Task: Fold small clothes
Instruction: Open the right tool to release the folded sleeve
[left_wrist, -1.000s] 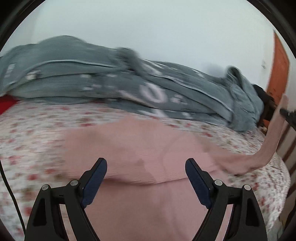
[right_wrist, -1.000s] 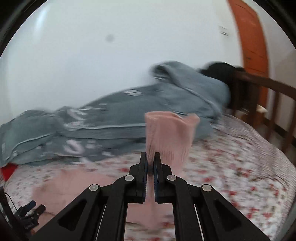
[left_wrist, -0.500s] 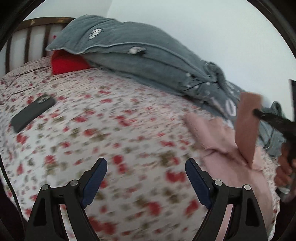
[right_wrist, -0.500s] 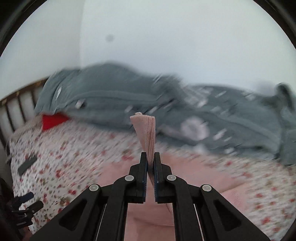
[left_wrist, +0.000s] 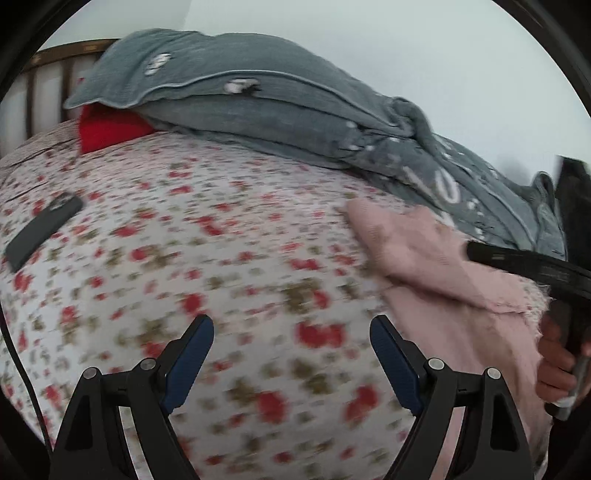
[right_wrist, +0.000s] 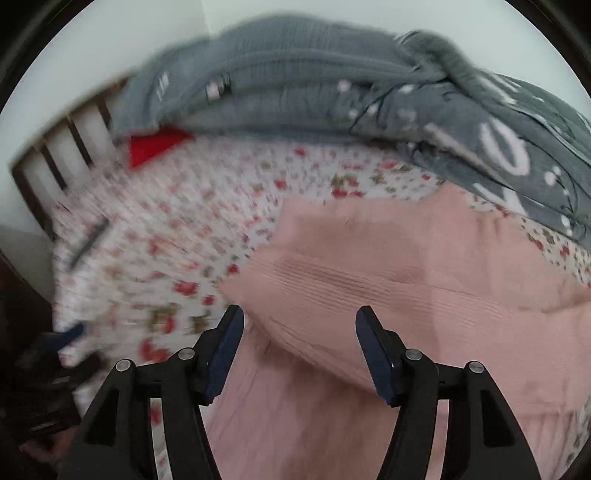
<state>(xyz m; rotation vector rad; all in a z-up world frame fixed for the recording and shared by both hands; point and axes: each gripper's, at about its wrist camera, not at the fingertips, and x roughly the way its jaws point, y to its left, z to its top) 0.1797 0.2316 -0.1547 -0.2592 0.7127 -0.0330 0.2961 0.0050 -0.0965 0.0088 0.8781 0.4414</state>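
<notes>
A pink knit garment (right_wrist: 406, 280) lies on the floral bedsheet (right_wrist: 207, 236) with one sleeve folded across its body. My right gripper (right_wrist: 299, 350) is open and empty just above the folded sleeve's left edge. My left gripper (left_wrist: 291, 365) is open and empty over bare sheet, to the left of the garment (left_wrist: 424, 258). The right gripper's black body (left_wrist: 532, 266) and the hand holding it show at the right edge of the left wrist view.
A rumpled grey duvet (left_wrist: 258, 103) lies along the far side of the bed. A red cushion (left_wrist: 110, 129) sits under its left end by the wooden headboard (right_wrist: 62, 158). A dark phone (left_wrist: 40, 229) lies on the sheet at far left.
My right gripper carried the sleeve leftward over the garment, laid it down and opened. My left gripper swung left away from the garment and stays open.
</notes>
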